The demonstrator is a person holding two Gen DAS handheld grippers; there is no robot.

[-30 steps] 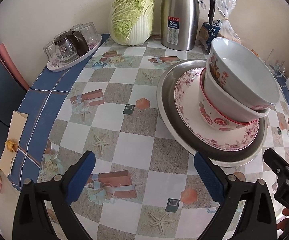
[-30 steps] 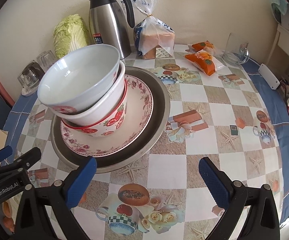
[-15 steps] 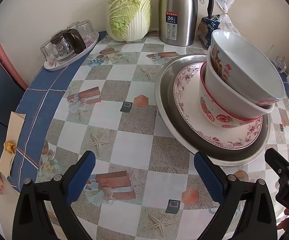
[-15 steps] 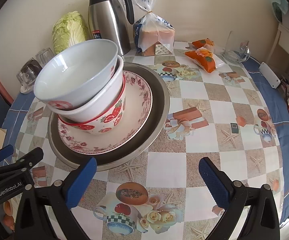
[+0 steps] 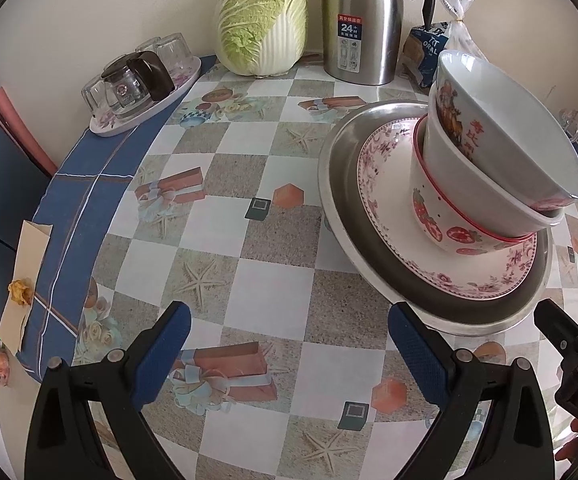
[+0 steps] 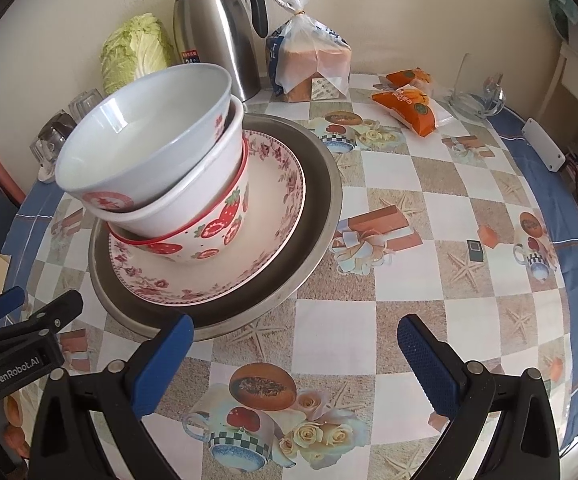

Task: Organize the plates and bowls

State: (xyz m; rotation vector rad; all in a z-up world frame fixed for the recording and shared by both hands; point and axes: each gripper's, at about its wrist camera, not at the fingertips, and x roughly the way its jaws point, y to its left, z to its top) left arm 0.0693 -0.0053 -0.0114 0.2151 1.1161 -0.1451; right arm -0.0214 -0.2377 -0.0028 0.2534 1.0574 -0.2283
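A stack stands on the table: a steel plate (image 5: 337, 184) (image 6: 321, 208) at the bottom, a pink floral plate (image 5: 489, 280) (image 6: 277, 208) on it, then a strawberry bowl (image 5: 433, 220) (image 6: 217, 232), a plain white bowl (image 6: 209, 184) and a tilted white bowl with red print (image 5: 501, 120) (image 6: 145, 136) on top. My left gripper (image 5: 287, 336) is open over the tablecloth, left of and nearer than the stack. My right gripper (image 6: 295, 344) is open at the stack's near right side; its left finger (image 6: 165, 356) sits just before the steel plate's rim.
At the back stand a napa cabbage (image 5: 261, 16), a steel thermos jug (image 5: 361, 20) (image 6: 217, 28) and bagged bread (image 6: 309, 64). A tray of glasses (image 5: 141, 84) lies back left. Orange snack packs (image 6: 409, 108) and a glass dish (image 6: 473, 100) lie back right.
Both grippers have crept closer to the stack, which looms larger in each view. Their jaws stay equally wide and the dishes have not moved.
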